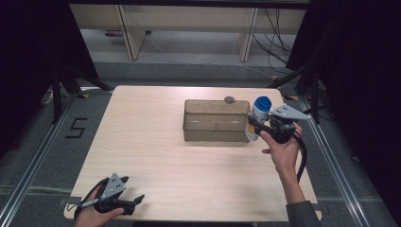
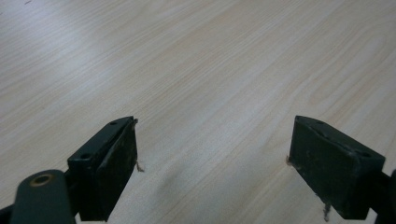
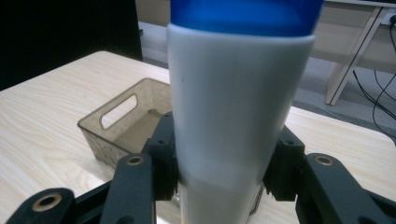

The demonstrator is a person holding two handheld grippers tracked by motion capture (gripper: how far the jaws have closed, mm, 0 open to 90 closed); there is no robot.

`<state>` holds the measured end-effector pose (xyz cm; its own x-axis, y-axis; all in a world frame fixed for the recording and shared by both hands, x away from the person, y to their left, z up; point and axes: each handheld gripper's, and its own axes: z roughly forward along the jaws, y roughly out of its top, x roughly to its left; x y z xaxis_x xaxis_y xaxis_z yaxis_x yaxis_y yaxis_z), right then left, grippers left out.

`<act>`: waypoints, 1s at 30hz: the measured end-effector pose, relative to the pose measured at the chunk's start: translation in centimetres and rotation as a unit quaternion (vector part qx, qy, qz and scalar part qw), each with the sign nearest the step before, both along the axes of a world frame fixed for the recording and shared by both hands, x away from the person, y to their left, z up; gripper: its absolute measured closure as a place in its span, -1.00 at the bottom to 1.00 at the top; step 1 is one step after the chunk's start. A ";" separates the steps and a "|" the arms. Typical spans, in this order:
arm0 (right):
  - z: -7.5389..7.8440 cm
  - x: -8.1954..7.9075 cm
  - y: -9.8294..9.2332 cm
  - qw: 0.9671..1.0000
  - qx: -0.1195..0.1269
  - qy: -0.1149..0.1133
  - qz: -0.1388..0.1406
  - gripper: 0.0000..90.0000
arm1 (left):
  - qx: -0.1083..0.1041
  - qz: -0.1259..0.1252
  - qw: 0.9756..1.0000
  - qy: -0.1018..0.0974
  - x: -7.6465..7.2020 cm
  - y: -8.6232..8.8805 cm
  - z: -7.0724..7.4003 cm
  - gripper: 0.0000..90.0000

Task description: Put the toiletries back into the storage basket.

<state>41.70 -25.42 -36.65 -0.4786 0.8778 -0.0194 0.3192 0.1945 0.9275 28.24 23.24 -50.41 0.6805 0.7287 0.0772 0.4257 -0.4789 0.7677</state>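
White plastic bottle, one, with a blue cap, upright, held clear of the worktop just beside the right end of the bin and touching or nearly touching that end wall in the high view. In the right gripper view the bottle stands between two black fingers, which pinch its lower body from either side.

Smoky translucent plastic bin, one, rectangular, open-topped, standing on the far right part of the worktop. A slot handle is cut into the end wall seen in the right gripper view.

Small round dark object, one, at the far rim of the bin; what it is cannot be told.

Right gripper, one, in the person's right hand, grey three-cornered plate on top, cable trailing down.

Left gripper, one, in the left hand at the near left corner of the worktop, well apart from the bin. Its two fingers are spread wide over bare wood with nothing between them.

Pale wood-grain worktop, one.
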 end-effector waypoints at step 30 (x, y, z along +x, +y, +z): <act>-1.3 6.1 1.0 1.000 0.007 0.000 -0.030 0.23 | -0.002 -0.005 1.000 0.000 0.1 0.0 0.0 -0.67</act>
